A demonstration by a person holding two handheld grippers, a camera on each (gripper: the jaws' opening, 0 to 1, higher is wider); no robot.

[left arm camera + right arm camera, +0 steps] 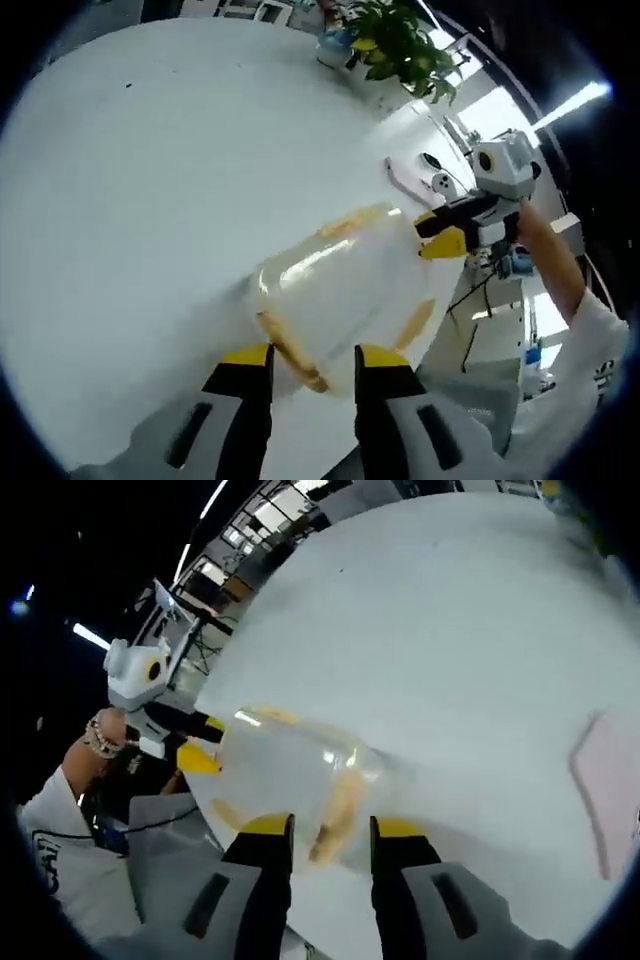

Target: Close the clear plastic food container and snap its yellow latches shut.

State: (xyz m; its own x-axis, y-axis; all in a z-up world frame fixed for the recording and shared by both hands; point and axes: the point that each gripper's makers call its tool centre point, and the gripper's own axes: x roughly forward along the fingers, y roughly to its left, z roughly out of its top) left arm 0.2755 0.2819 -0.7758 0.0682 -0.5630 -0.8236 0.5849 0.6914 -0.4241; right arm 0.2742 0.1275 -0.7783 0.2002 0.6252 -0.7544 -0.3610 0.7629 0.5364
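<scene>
latches next, one gripper at each end

the container (335, 290) lies on the white table (130, 170), near its edge. the left gripper (312, 362) and right gripper (331, 831) stand parted at opposite yellow latches (338, 818). press each squarely, bracing the other end.

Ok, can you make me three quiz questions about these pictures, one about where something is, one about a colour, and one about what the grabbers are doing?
1. Where does the clear container sit?
A. on the white table
B. on the floor
C. on a chair

2. What colour are the latches on the container?
A. blue
B. yellow
C. green

3. How do the left gripper jaws stand?
A. shut tight together
B. apart, either side of a latch
C. holding the plant

Answers: 1 A, it rests on the white tabletop. 2 B, the strips along its edges are yellow. 3 B, a gap shows between the two jaws with the latch in it.
</scene>
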